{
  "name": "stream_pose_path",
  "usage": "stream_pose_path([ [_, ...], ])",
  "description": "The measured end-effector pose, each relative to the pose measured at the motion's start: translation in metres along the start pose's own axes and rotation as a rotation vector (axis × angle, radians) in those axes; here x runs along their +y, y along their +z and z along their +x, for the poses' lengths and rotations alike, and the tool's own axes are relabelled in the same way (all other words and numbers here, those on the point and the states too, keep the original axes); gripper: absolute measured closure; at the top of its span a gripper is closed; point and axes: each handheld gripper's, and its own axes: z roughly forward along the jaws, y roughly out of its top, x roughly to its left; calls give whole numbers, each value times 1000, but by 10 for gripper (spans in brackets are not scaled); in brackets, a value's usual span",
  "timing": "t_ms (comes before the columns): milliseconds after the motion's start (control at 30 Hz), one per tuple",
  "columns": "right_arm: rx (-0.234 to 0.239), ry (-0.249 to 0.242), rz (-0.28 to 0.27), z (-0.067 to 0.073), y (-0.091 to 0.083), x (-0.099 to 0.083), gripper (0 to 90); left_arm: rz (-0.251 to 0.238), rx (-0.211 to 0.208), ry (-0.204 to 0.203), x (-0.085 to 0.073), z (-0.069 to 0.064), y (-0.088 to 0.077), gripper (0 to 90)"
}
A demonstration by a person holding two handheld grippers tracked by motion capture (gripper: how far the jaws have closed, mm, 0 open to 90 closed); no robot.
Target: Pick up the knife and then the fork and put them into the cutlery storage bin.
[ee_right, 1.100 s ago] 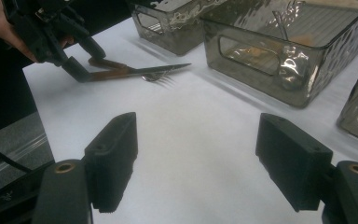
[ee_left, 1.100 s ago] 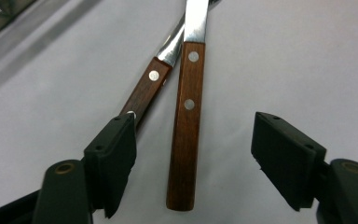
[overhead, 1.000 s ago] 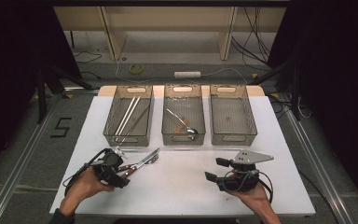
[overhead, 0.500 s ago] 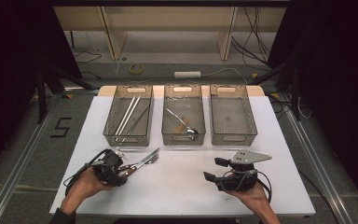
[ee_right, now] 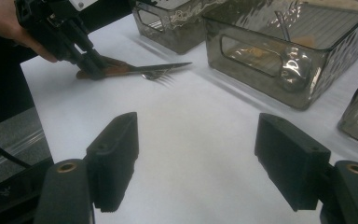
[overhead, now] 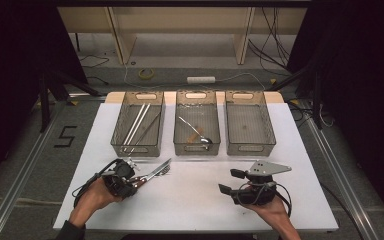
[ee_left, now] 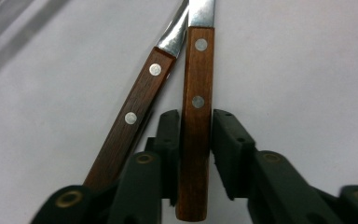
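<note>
Wooden knife handle (ee_left: 196,116), riveted, stiff, light, smooth, sits pinched near its butt by left gripper (ee_left: 195,154), jaws just closing; fork handle (ee_left: 135,112) lies at 10 o'clock; right gripper (ee_right: 196,158) gapes.

From my remote seat I see a white table (overhead: 300,150) mid-frame on a grey floor (overhead: 25,150). A pale wooden shelf unit (overhead: 180,30) spans the top centre, with cables (overhead: 145,74) and a power strip (overhead: 201,79) below it. Darkness fills both upper corners. A "5" (overhead: 66,136) marks the floor at left.

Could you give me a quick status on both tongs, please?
Left tongs closing on one wooden handle. Second handle alongside, outside. Right tongs open.
</note>
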Motion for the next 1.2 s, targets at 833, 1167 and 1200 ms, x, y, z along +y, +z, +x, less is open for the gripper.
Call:
stream_pose_path([
  [833, 65, -84, -19, 23, 7, 12, 317, -101, -176, 104, 16, -36, -19, 751],
  [1167, 145, -212, 32, 54, 30, 16, 315, -70, -249, 186, 33, -63, -15, 751],
  [1200, 150, -224, 32, 56, 33, 17, 316, -61, -260, 199, 35, -65, -15, 751],
])
